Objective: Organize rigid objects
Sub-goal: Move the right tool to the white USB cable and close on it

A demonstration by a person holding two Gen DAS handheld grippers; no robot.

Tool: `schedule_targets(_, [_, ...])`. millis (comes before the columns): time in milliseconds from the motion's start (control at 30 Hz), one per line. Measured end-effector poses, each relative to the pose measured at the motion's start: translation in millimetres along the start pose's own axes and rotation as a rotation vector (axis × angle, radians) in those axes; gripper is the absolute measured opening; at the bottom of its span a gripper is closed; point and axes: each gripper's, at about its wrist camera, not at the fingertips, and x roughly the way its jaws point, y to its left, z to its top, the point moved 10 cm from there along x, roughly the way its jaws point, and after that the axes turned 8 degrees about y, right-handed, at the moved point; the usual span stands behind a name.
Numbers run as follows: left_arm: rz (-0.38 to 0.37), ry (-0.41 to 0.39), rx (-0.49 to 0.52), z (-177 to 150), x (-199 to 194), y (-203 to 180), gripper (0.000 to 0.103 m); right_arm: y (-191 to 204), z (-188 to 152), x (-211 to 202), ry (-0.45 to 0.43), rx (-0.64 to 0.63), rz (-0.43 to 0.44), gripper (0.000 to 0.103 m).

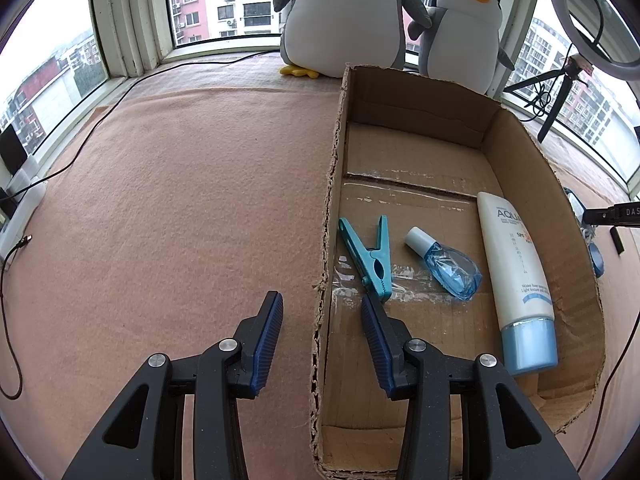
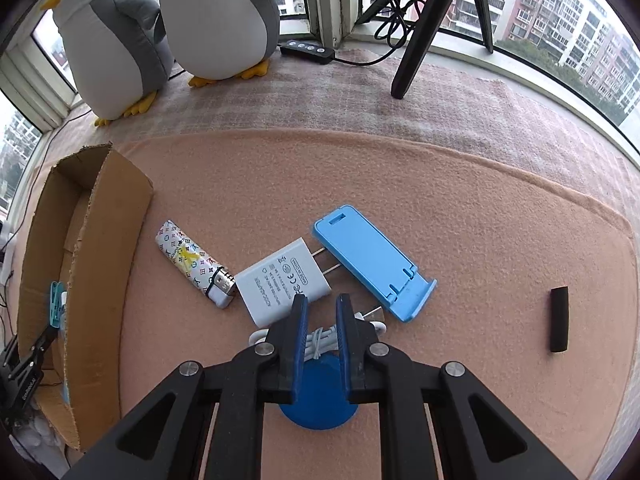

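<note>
Only the left wrist view looks into the cardboard box (image 1: 548, 184): a teal clothespin (image 1: 370, 258), a small blue bottle (image 1: 448, 264) and a white sunscreen tube (image 1: 520, 280) lie on its floor, while the left gripper (image 1: 322, 308) hangs wide open straddling the box's left wall. The right view has the stuff still out on the peach blanket (image 2: 440, 200): patterned lighter (image 2: 194, 262), white charger (image 2: 286, 284), blue phone stand (image 2: 372, 262), black bar (image 2: 559, 319). The right gripper (image 2: 322, 312) sits narrowed around a white cable bundle (image 2: 320, 342) over a blue disc (image 2: 318, 400) (real contact, can't tell). Two plush penguins (image 2: 160, 28) sit by the window.
</note>
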Motion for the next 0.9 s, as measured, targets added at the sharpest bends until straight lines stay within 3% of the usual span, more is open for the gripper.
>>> schedule_targets(400, [0.000, -0.002, 0.001, 0.2, 0.6, 2.6, 0.046, -18.1, -22.4, -8.5, 0.011, 0.014, -0.008, 0.013])
schedule_targets(533, [-0.003, -0.002, -0.002, -0.6, 0.4, 2.6, 0.046, -42.7, -26.4, -15.7, -0.014, 0.042, -0.120, 0.013])
schedule_targets(667, [0.001, -0.004, -0.001, -0.7, 0.3, 2.1, 0.046, -44.9, -28.1, -33.1, -0.084, 0.092, -0.023, 0.018])
schedule_targets(733, [0.001, -0.004, 0.000, -1.1, 0.3, 1.7, 0.046, -36.8, -29.2, -38.7, -0.103, 0.063, -0.006, 0.027])
schedule_targets(800, [0.000, -0.002, 0.002, -1.2, 0.2, 1.7, 0.046, -30.9, -33.0, -37.3, -0.090, 0.041, -0.006, 0.044])
schedule_targets(900, [-0.002, -0.002, -0.001, -1.5, 0.0, 2.1, 0.046, -31.5, -42.9, -30.8, -0.048, 0.131, 0.085, 0.044])
